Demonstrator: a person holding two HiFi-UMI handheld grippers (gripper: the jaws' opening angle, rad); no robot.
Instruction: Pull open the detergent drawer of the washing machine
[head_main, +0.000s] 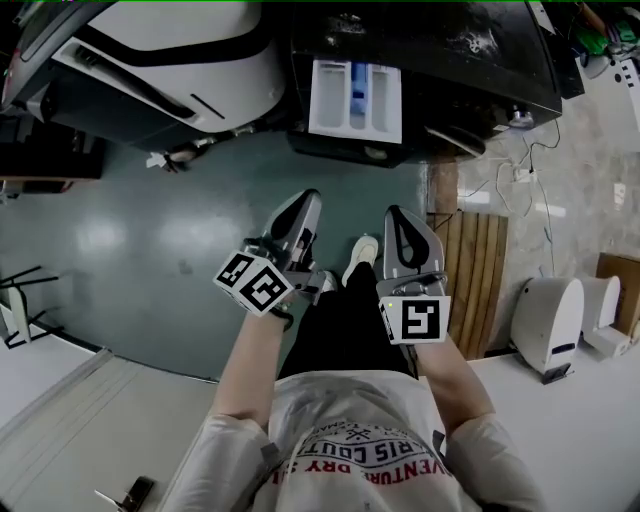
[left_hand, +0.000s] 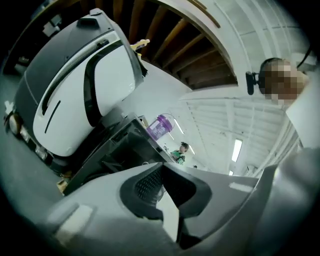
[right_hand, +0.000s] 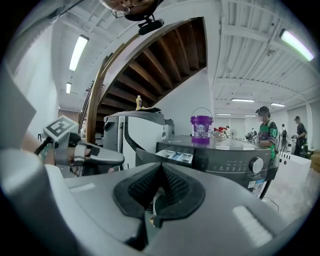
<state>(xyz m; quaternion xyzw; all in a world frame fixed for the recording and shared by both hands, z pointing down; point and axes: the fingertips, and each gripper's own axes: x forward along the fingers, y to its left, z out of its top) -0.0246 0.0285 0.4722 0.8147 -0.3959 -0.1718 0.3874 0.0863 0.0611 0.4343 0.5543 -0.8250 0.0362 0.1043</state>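
Note:
The dark washing machine (head_main: 440, 60) stands in front of me, and its white detergent drawer (head_main: 355, 96) sticks out of the front, its blue-marked compartments open to view. Both grippers hang well back from it, close to my body. My left gripper (head_main: 304, 202) is shut with nothing between its jaws, rolled to one side. My right gripper (head_main: 400, 216) is also shut and empty. The right gripper view shows the open drawer (right_hand: 175, 156) at the machine's (right_hand: 225, 157) upper left, with the left gripper (right_hand: 95, 155) beside it. In the left gripper view the pads (left_hand: 150, 182) meet.
A white and black machine (head_main: 170, 60) stands left of the washer. A purple bucket (right_hand: 201, 126) sits on the washer's top. A wooden pallet (head_main: 476, 280), white appliances (head_main: 550, 325) and cables (head_main: 530, 170) lie to the right. People (right_hand: 265, 127) stand in the background.

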